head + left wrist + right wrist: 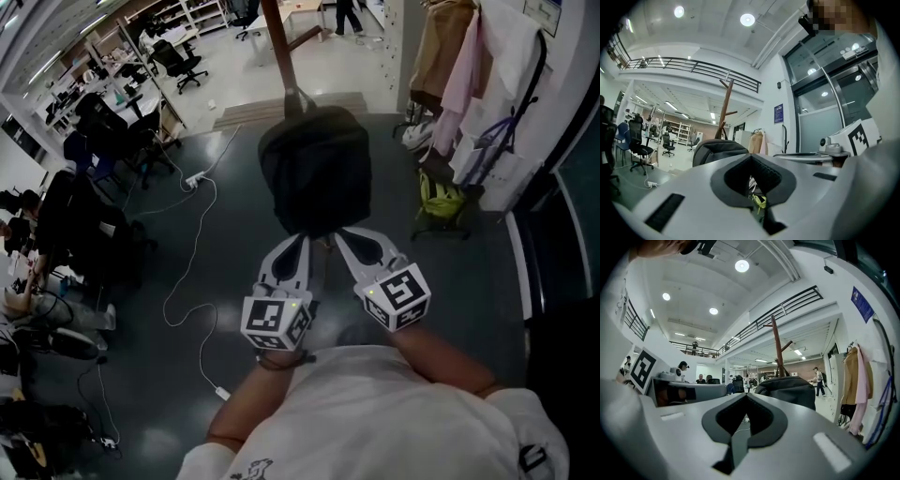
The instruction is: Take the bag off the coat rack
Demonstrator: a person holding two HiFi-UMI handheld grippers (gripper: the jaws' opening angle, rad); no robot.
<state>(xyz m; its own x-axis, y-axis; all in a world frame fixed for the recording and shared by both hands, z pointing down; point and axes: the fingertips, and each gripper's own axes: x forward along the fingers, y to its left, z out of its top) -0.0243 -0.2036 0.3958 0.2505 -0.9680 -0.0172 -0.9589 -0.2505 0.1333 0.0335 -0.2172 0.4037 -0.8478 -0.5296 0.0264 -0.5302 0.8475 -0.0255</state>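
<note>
Bag (314, 169), black backpack, hung on the coat rack (278, 47), against the brown wooden pole. Long axis ran up and down along the pole: top loop up at the pole, rounded bottom hanging free and clear of the floor. In the head view the bottom end pointed back toward the person. Both gripper views showed the bag as a dark rounded mass at the foot of the pole, with the rack's prongs rising above it.

Left tongs (298, 242) pressed together, nothing pinched. Only a yellow-green bag (439, 199) on the floor showed through the gap behind the closed tips. Tips pointed level at the bag's lower edge, on the person's side of the rack.

Right tongs (349, 236) also pressed together and empty, aimed the same way, just beside the left pair. The two pairs angled inward to meet under the bag's bottom. Close to the fabric; contact could not be made out.

Marker cubes (277, 322) sat behind the tongs, further from the rack.

To the right of the rack, garments (459, 56) hung along a wall, the yellow-green bag below them. To the left of the rack, a white cable (192, 244) trailed over the dark floor. Office chairs (178, 61) stood further left.
</note>
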